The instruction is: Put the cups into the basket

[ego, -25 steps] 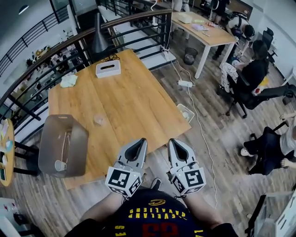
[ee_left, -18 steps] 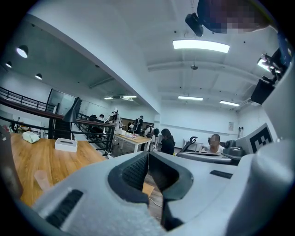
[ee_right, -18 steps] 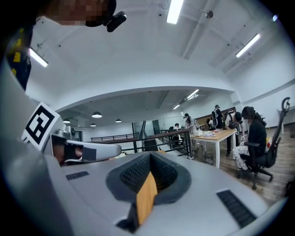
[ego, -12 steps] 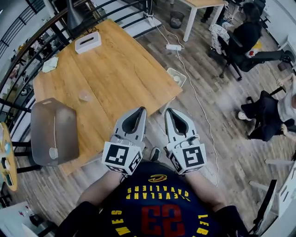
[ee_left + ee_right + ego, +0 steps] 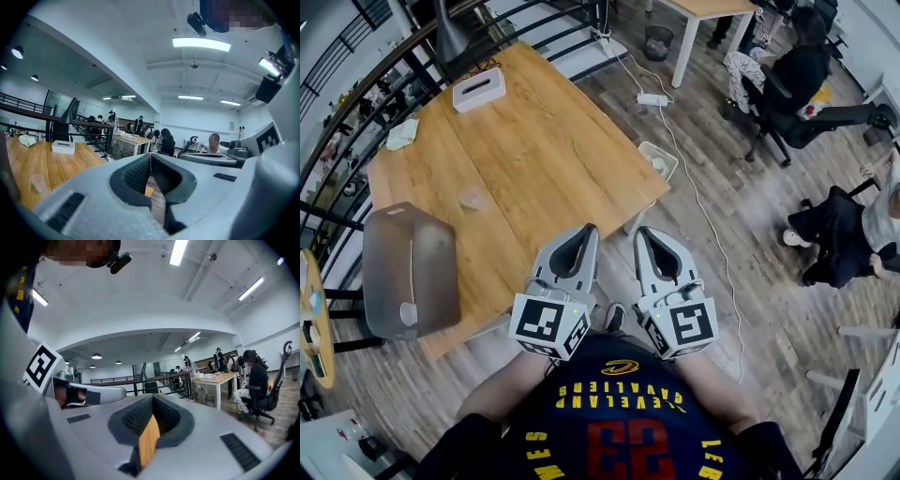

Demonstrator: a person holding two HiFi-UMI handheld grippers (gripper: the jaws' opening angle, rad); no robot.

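A clear plastic cup (image 5: 472,197) stands on the wooden table (image 5: 546,155); in the left gripper view the cup (image 5: 39,183) shows at the lower left. A grey translucent basket (image 5: 427,251) sits on the table's near left corner with a pale cup (image 5: 408,314) inside it. My left gripper (image 5: 586,231) and right gripper (image 5: 642,232) hang side by side off the table's near edge, well short of the cups. Both are shut and hold nothing. Their closed jaws show in the left gripper (image 5: 151,155) view and the right gripper (image 5: 152,397) view.
A white tissue box (image 5: 480,89), a crumpled cloth (image 5: 401,133) and a dark lamp (image 5: 450,36) stand along the table's far side by a railing. A power strip (image 5: 652,97) and cable lie on the floor. People sit at desks to the right (image 5: 802,66).
The head view has swung, so the table now sits further up and left in the picture. Both grippers stay shut side by side and have shifted only slightly.
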